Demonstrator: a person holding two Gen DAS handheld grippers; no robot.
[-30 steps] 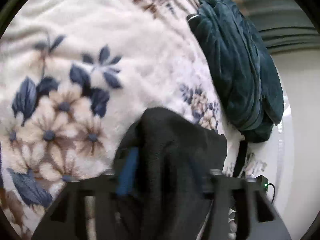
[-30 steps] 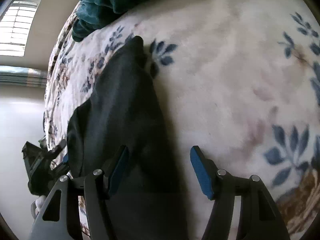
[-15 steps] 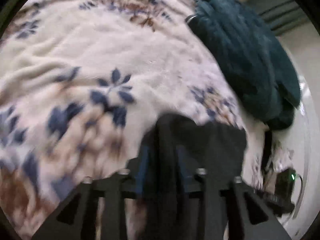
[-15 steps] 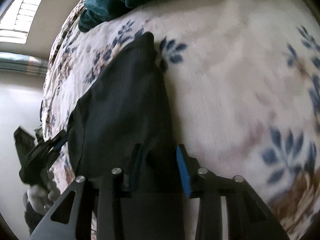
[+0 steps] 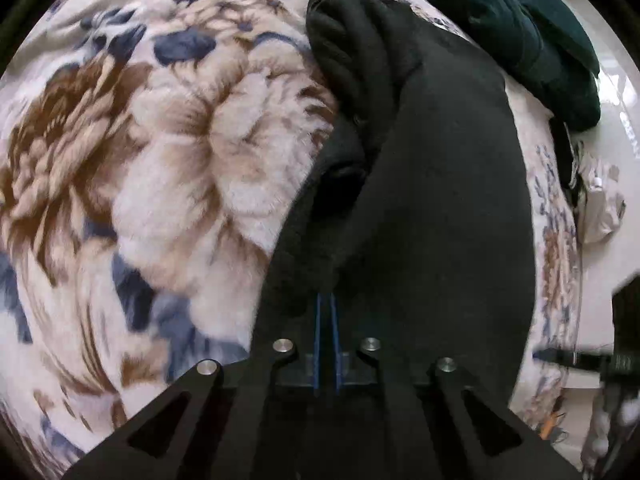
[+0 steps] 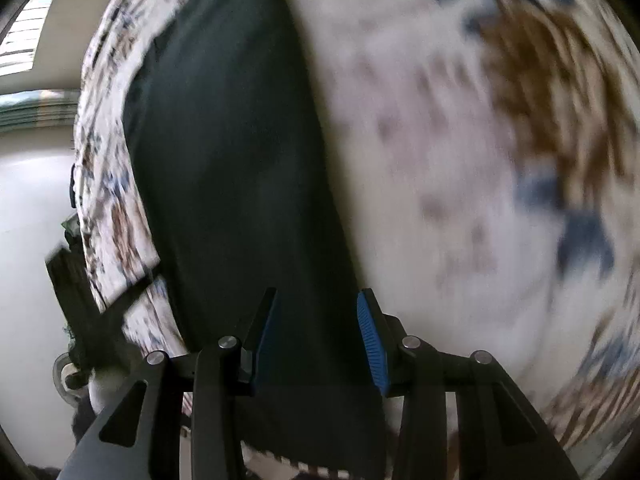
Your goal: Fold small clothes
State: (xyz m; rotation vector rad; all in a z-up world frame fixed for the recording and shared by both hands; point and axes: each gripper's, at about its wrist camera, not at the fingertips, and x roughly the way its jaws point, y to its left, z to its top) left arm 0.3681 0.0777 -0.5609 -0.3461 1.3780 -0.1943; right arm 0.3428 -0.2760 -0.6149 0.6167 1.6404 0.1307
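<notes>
A small black garment lies stretched over the floral fleece blanket. In the left wrist view my left gripper is shut, its blue pads pinching the near edge of the garment; a bunched fold lies at the far end. In the right wrist view the garment runs as a long dark strip away from the camera. My right gripper holds its blue pads apart by the strip's width, with the cloth lying between them.
A dark teal garment is heaped at the far right of the blanket. The bed edge and pale floor lie to the left in the right wrist view, with my other gripper's dark frame there.
Both grippers pulled back toward me, drawing the garment out long over the blanket. The left jaws closed from wide open to pinched on the cloth. The right jaws narrowed, then widened a little.
</notes>
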